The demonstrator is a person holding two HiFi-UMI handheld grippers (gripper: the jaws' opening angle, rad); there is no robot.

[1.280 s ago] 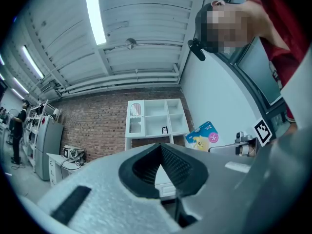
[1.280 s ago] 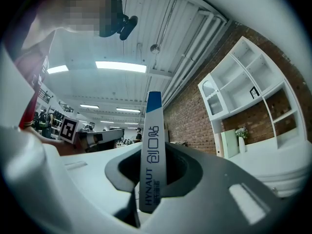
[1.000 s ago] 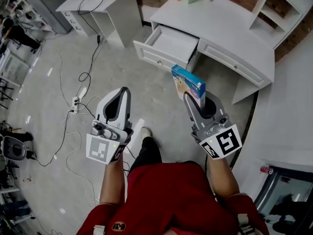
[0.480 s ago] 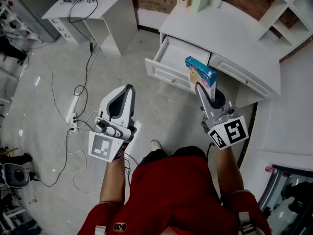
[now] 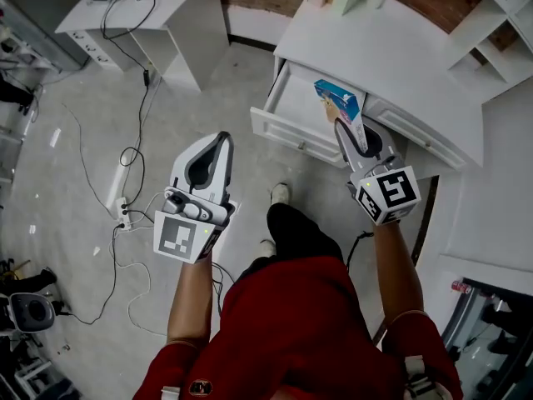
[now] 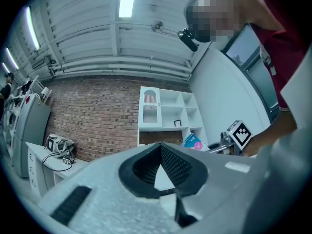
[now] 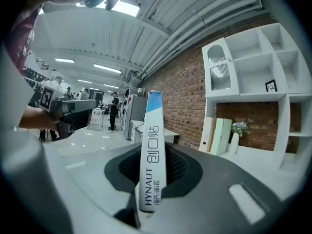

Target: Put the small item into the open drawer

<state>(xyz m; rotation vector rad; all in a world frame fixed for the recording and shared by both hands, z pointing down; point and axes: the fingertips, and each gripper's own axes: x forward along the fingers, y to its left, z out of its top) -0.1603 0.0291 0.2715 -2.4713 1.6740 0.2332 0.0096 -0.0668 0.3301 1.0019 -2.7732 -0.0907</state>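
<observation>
A small blue and white box [image 5: 339, 100] stands upright in my right gripper [image 5: 342, 128], which is shut on its lower end. In the head view the box hangs over the right part of the open white drawer [image 5: 291, 132] of the white desk [image 5: 391, 48]. The right gripper view shows the box's narrow side [image 7: 152, 126] pinched between the jaws. My left gripper [image 5: 223, 138] is shut and holds nothing; it hovers over the floor, left of the drawer. In the left gripper view its jaws meet at the tip [image 6: 160, 147], and the box [image 6: 194, 141] shows beyond them.
A power strip with cables [image 5: 121, 200] lies on the grey floor at the left. A second white desk [image 5: 179, 15] stands at the top left, and a shelf unit [image 5: 491, 23] sits on the desk's right end. The person's foot [image 5: 280, 193] is just before the drawer.
The person has stepped closer to the desk. The right gripper has carried the box forward until it hangs over the open drawer. The left gripper stays shut beside it.
</observation>
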